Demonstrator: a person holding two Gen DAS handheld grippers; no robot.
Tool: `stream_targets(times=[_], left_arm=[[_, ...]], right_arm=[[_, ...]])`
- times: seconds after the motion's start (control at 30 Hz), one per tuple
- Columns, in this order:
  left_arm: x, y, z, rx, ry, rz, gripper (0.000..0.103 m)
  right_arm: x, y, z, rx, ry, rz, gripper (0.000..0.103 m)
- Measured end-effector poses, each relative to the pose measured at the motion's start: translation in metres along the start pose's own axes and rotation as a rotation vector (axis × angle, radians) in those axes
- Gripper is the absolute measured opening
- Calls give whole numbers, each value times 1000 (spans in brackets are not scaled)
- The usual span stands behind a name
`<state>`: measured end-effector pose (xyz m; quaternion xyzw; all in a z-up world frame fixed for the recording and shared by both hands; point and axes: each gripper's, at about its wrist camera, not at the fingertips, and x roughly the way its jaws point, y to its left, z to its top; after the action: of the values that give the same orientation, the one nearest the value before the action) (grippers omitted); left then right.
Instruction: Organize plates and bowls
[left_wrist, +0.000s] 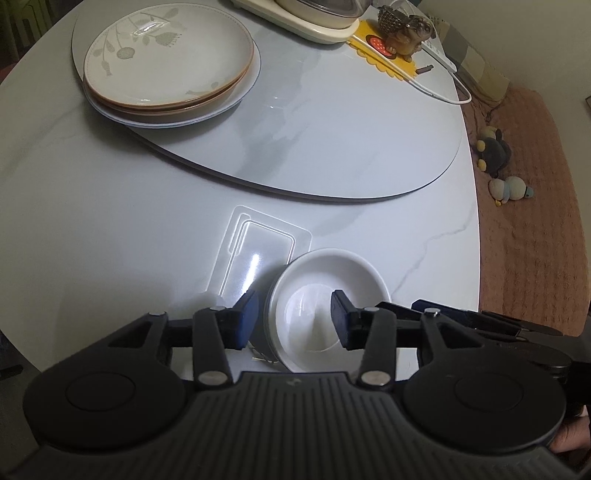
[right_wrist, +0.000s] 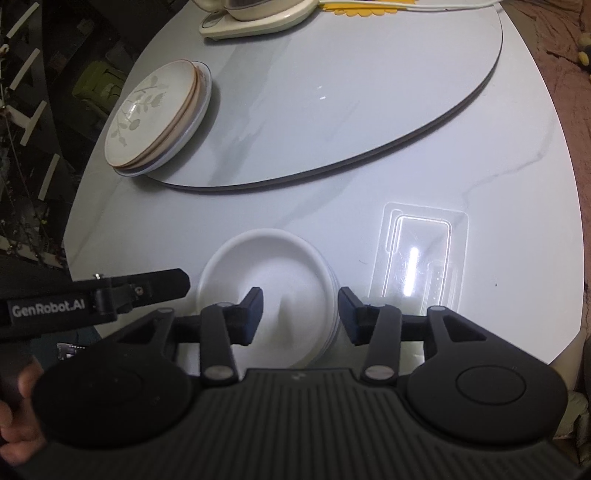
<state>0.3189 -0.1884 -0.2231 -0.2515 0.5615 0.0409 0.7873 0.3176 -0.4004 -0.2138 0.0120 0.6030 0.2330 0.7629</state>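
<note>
Both claws hang open over the small white ceramic bowl (left_wrist: 325, 306) at the bench's near edge; left claw (left_wrist: 293, 319) should close on its rim, right claw (right_wrist: 301, 314) clear, then carry toward the floral beige plate stack (left_wrist: 168, 62) at eleven o'clock.

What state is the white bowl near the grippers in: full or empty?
Empty. The white bowl shows only its bare, glossy white inside in both wrist views; nothing lies in it.

appliance (left_wrist: 306, 14) cut off at top, white bowl's (left_wrist: 328, 306) near rim hidden
</note>
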Motion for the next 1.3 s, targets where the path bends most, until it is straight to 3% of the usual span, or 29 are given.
stream_targets(times=[0.17,0.47,0.63,0.9,1.17,1.3], left_arm=[[14,21,-5,-78,24,-89,50],[46,45,-17,-159,46,-172,49],[60,42,-17,-134,79,-197,48],[73,44,-15,-105,65,-189,43],[85,46,-16,-74,64,-218,37],[77,44,-13,-44,61,-229,37]], right_arm=[[-2,-13,6,36,-13,30,55],[21,-26,1,69,21,87,55],[28,-22,-10,83,20,29,55],[45,-25,-11,114,27,28,53],[52,-29,-18,137,21,26,37],[44,-31,-20,160,22,29,36]])
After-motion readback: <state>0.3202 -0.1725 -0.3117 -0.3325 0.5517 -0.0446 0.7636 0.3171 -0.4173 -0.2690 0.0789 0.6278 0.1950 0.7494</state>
